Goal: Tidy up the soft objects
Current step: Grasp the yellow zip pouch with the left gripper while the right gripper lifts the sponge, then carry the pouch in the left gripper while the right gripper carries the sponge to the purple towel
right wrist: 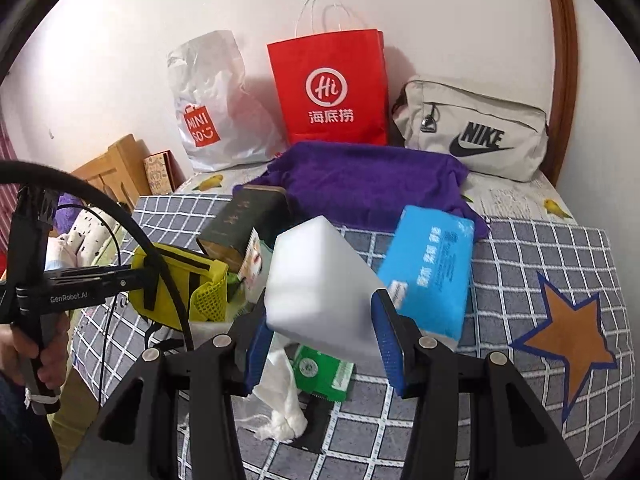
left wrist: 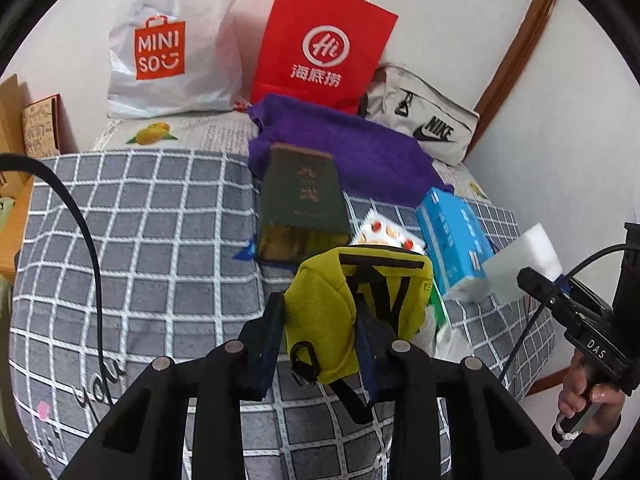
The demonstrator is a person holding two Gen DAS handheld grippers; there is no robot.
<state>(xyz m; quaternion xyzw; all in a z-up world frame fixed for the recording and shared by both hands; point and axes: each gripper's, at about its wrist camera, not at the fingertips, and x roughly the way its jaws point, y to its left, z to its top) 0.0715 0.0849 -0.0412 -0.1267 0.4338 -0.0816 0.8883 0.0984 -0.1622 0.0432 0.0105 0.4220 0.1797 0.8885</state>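
My left gripper (left wrist: 320,320) is shut on a yellow-green mesh pouch (left wrist: 332,312) with black straps, lifted above the grey checked bedspread (left wrist: 152,232). That pouch (right wrist: 176,284) also shows at the left of the right wrist view, in the left gripper (right wrist: 136,276). My right gripper (right wrist: 320,320) is shut on a white foam block (right wrist: 320,280), raised off the bed. From the left wrist view the foam block (left wrist: 520,264) appears at the right, in the right gripper (left wrist: 556,284). A purple towel (right wrist: 368,180) lies behind, and a blue tissue pack (right wrist: 432,272) beside it.
A dark green box (left wrist: 300,200) and a snack packet (left wrist: 388,236) lie near the towel. Crumpled white tissue (right wrist: 280,400) and a green packet (right wrist: 324,372) lie below the foam. A white plastic bag (left wrist: 172,48), red paper bag (left wrist: 324,44) and beige pouch (right wrist: 476,132) stand against the wall.
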